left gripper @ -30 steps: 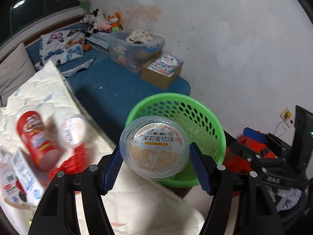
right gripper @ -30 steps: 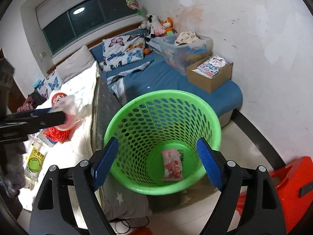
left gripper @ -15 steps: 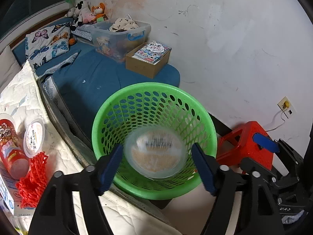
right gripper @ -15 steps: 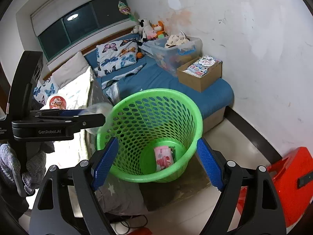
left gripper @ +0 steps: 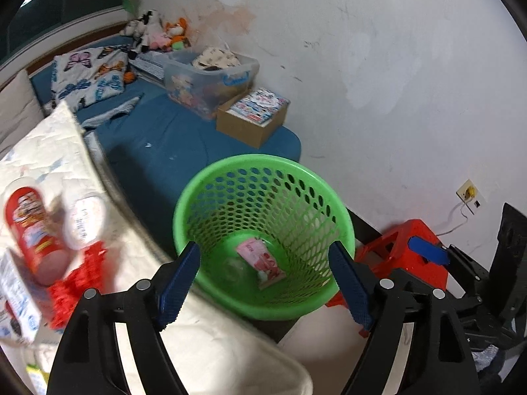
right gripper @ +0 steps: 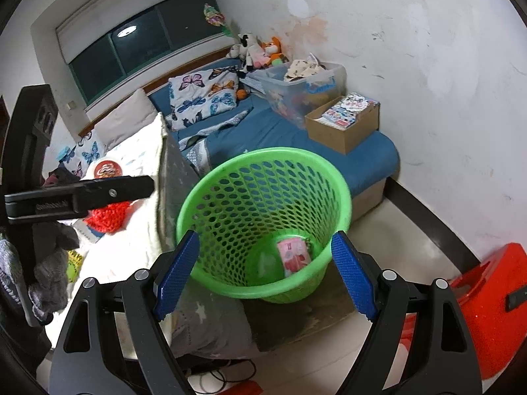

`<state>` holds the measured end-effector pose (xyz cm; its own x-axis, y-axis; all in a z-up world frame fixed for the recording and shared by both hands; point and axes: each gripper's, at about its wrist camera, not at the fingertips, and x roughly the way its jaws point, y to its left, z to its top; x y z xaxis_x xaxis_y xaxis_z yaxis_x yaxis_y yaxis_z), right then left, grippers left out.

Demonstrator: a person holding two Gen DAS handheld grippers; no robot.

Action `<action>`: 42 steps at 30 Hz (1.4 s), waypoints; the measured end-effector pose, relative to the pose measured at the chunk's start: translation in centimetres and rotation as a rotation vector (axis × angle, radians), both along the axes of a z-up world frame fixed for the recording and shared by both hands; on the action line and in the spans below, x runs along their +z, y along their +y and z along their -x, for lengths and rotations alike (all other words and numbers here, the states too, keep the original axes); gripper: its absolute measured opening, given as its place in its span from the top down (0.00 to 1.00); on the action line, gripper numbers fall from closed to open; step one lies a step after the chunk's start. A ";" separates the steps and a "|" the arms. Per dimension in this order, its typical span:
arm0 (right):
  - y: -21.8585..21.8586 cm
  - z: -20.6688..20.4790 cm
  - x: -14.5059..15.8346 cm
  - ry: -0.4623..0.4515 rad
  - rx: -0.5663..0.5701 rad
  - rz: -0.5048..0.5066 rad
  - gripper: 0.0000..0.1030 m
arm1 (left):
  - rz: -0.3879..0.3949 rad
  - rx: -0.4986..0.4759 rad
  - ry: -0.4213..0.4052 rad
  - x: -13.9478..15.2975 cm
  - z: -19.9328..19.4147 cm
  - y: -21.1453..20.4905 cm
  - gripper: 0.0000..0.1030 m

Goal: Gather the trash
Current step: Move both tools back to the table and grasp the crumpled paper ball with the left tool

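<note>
Left tool [left gripper: 263,276] hanging over the green basket [left gripper: 210,181], blue pads spread wide and opening further, nothing between them. Right tool [right gripper: 263,275] same deal, spread wide and empty, aimed down into the basket from the other side.

Down in the bottom of the basket: pink snack wrapper [left gripper: 260,258] lying flat, plus a clear plastic cup [left gripper: 235,268] just beside it, kinda hard to make out through the blur. Same wrapper showing up in the right wrist view too, next to a faint round see-through shape.

Still out on the white quilt [left gripper: 49,151] on the bed: red chip can [left gripper: 31,223] lying on its side, a white-lidded cup [left gripper: 84,219] right beside it, a red mesh bag [left gripper: 79,276] just below those, and a carton [left gripper: 16,293] at the far left edge. All pretty smeared with motion blur.

Basket sitting on the floor right against the edge of the bed. Red plastic stool [left gripper: 405,256] just beside it on the far side. Cardboard box [left gripper: 250,121] and a clear storage bin [left gripper: 210,79] further back on the blue mattress, against the wall.
</note>
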<state>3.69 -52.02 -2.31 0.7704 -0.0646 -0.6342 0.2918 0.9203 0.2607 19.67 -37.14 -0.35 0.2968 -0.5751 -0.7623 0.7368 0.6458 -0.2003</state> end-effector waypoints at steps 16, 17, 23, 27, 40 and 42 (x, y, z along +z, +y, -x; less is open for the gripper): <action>7.4 -2.6 1.3 -0.025 0.167 -0.004 0.20 | 0.011 0.207 -0.125 1.8 4.0 14.4 0.25; 7.8 -2.8 1.3 -0.025 0.177 -0.005 0.20 | 0.006 0.230 -0.129 1.6 4.2 15.8 0.25; 11.0 -4.0 1.7 -0.024 0.250 0.001 0.20 | -0.005 0.341 -0.119 1.0 4.9 22.6 0.25; 13.5 -4.6 1.8 -0.023 0.296 0.005 0.20 | -0.026 0.405 -0.114 0.0 6.0 26.9 0.25; 20.3 -6.7 2.0 -0.005 0.429 0.025 0.20 | -0.040 0.472 -0.015 -5.0 7.5 33.2 0.25; 21.1 -6.9 2.0 0.000 0.443 0.031 0.20 | -0.040 0.464 -0.004 -5.6 7.5 33.1 0.25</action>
